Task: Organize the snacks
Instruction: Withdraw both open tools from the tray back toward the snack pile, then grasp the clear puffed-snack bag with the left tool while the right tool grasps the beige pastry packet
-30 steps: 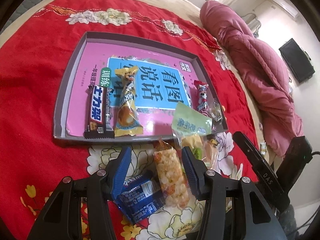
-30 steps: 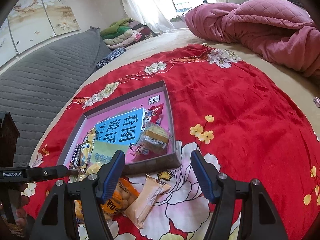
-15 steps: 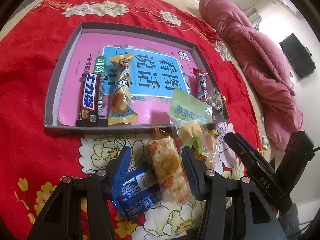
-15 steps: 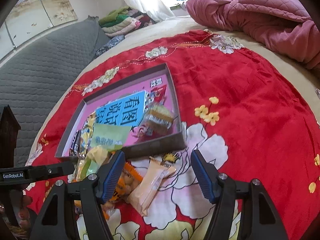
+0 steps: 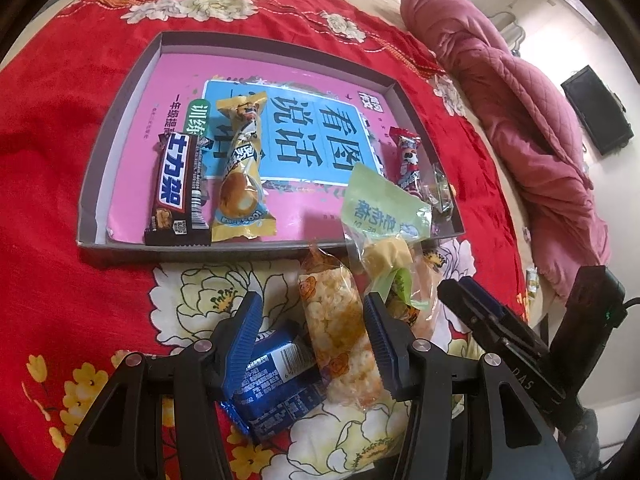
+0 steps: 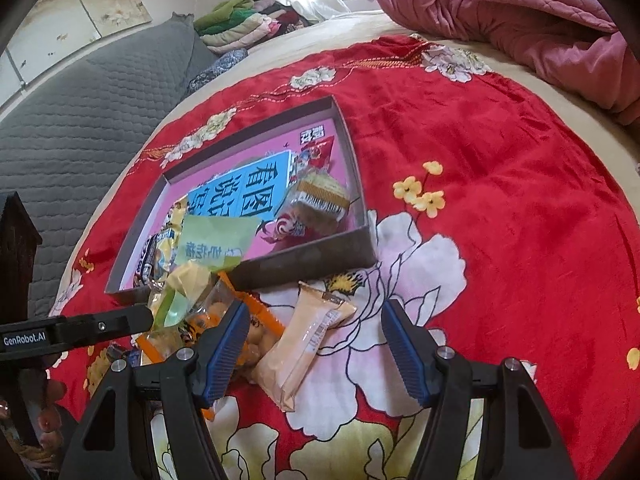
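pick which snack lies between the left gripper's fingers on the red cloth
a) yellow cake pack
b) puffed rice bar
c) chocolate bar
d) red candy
b: the puffed rice bar lies on the cloth between the left gripper's open fingers, beside a blue pack; the other three sit in the tray.

Both grippers are black plastic frames with silver screw heads at the joints and ribbed blue pads inside the fingers. The left gripper [image 5: 312, 332] carries white "GenRobot.AI" lettering on its side; the right gripper [image 6: 312, 350] has "DAS" embossed on one finger.
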A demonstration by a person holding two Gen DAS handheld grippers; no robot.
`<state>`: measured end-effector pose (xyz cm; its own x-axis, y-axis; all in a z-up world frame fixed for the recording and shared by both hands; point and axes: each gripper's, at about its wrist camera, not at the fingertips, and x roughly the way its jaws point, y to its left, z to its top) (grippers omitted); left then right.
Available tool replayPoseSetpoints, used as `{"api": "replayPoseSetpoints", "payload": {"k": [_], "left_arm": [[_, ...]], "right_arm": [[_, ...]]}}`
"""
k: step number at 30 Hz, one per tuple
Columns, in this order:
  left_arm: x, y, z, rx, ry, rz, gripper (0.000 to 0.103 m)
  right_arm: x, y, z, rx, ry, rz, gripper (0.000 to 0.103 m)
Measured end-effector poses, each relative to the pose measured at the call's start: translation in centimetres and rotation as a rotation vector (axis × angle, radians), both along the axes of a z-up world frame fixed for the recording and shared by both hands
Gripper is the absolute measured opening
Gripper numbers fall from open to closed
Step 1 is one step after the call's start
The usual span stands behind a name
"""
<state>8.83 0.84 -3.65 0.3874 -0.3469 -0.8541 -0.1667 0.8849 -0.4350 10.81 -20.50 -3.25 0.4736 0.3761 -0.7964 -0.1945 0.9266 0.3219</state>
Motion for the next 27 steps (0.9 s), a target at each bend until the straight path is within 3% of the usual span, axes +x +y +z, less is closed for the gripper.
{"api": "replayPoseSetpoints", "payload": {"k": [2, 21, 27], "left_arm": [[0.0, 0.2, -0.1, 0.003, 0.005, 0.004, 0.060], [1.3, 0.1, -1.0, -0.001, 0.033, 0.020, 0.060], [1.5, 0.5, -2.0, -0.067, 0.047, 0.037, 0.060]], "right_arm": [[0.0, 0.2, -0.2, -0.002, 0.008, 0.010, 0.068], [0.4, 0.7, -1.8, 0.009, 0.056, 0.026, 0.068], [0.3, 1.0, -1.9, 0.002, 0.063, 0.045, 0.051]]}}
